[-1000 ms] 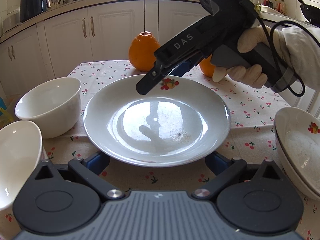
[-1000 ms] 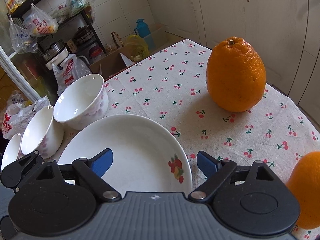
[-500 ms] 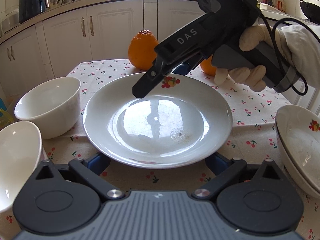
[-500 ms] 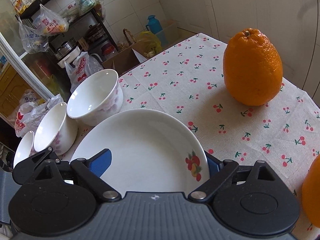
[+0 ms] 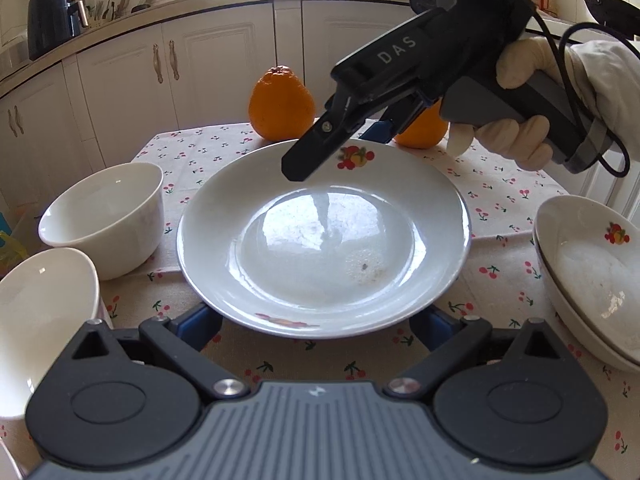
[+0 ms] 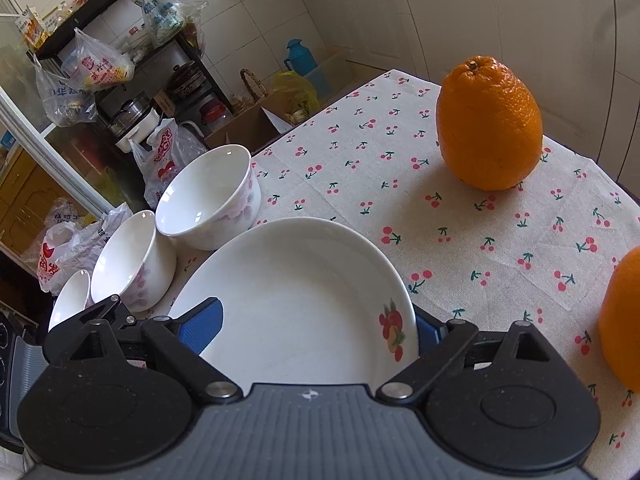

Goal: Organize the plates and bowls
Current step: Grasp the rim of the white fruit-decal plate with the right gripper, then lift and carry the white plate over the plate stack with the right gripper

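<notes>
A white plate (image 5: 320, 240) with a fruit decal lies mid-table on the cherry-print cloth. My left gripper (image 5: 314, 328) is open at its near rim, which covers the blue pads (image 5: 196, 328). A gloved hand holds my right gripper (image 5: 340, 148) over the far rim by the decal. In the right wrist view the right gripper (image 6: 316, 330) straddles the plate (image 6: 300, 288). One blue pad sits over the plate's inside and the other is half hidden behind the rim. Its jaws stand wide and do not press on the plate.
Two white bowls (image 5: 104, 216) (image 5: 40, 312) stand left of the plate. Stacked deep plates (image 5: 592, 280) sit at the right. Two oranges (image 5: 280, 104) (image 5: 420, 132) stand behind. The right wrist view shows three bowls (image 6: 208, 196) in a row along the table's edge.
The right gripper's jaws widened and it shifted over the plate, so the decal rim now sits between its fingers. The left gripper and the plate stayed put.
</notes>
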Action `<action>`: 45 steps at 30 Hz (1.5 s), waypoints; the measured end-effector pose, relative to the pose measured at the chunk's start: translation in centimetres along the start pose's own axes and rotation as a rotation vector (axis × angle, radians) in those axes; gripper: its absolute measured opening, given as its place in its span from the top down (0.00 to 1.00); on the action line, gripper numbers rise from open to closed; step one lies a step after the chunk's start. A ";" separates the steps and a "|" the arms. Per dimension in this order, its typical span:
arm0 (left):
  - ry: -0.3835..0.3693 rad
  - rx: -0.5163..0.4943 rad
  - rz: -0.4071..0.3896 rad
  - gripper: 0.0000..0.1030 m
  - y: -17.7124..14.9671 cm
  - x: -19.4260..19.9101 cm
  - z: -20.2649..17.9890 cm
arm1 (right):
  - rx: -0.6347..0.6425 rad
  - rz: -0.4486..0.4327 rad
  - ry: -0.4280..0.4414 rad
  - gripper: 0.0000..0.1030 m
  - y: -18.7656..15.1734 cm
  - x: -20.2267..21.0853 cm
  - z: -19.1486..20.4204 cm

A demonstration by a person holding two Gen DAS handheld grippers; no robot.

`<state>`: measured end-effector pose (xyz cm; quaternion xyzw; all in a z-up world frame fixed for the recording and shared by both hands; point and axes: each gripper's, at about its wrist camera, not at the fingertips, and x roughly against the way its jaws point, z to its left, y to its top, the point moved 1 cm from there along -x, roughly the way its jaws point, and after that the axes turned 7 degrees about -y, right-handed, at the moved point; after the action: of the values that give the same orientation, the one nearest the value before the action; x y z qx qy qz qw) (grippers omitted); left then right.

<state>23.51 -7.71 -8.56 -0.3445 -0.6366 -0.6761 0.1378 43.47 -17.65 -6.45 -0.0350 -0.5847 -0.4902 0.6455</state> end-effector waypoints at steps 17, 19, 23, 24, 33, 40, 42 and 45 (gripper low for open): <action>-0.035 -0.067 -0.053 0.04 0.3 3.6 -1.6 | 0.007 -0.038 -0.053 0.05 -2.0 3.8 2.3; -0.041 -0.074 -0.056 0.04 0.4 4.0 -1.8 | 0.001 -0.046 -0.057 0.05 -2.3 4.4 2.5; -0.054 -0.088 -0.058 0.04 0.4 4.7 -2.5 | -0.009 -0.065 -0.063 0.05 -3.1 5.6 2.9; -0.057 -0.091 -0.058 0.04 0.4 4.9 -2.6 | -0.012 -0.069 -0.065 0.05 -3.3 5.9 3.0; -0.088 -0.139 -0.061 0.04 0.4 6.2 -4.6 | -0.046 -0.117 -0.086 0.06 -5.9 8.6 3.4; -0.127 -0.190 -0.059 0.04 0.2 6.8 -6.7 | -0.079 -0.152 -0.123 0.05 -8.7 11.1 3.4; -0.141 -0.205 -0.057 0.04 0.1 6.9 -7.5 | -0.090 -0.159 -0.135 0.05 -9.6 11.7 3.4; -0.162 -0.222 -0.051 0.04 0.0 7.0 -8.4 | -0.109 -0.176 -0.149 0.06 -10.9 12.8 3.3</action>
<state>16.02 -14.00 -3.66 -0.3949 -0.5755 -0.7155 0.0298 31.60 -28.83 -1.08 -0.0550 -0.6043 -0.5721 0.5519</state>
